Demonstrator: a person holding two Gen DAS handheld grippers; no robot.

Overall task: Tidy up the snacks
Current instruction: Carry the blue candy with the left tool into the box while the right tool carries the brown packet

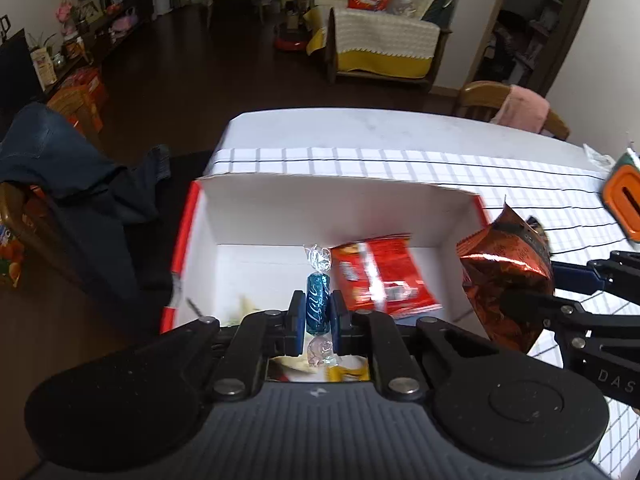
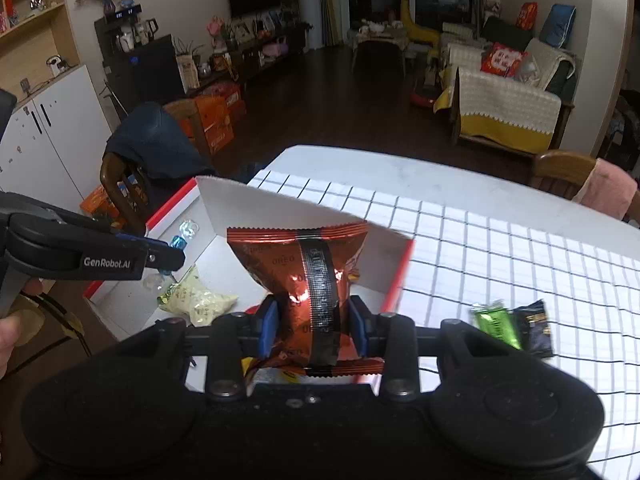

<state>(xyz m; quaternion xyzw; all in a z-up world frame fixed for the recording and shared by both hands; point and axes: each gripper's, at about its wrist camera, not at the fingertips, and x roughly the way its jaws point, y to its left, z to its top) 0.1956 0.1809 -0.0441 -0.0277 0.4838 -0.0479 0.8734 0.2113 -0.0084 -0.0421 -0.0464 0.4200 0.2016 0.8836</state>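
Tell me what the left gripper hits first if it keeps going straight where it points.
Probably the white floor of the box, beside the red packet; depth is unclear. The left gripper holds the blue candy.

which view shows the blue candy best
The left wrist view: the blue candy sits centred and sharp, pinched between the left hand-held gripper pads, twisted ends visible. The right wrist view shows only a small sliver behind that gripper's finger.

1 box [image 1: 256,216], 6 snack pkts, 1 candy [image 1: 318,304]
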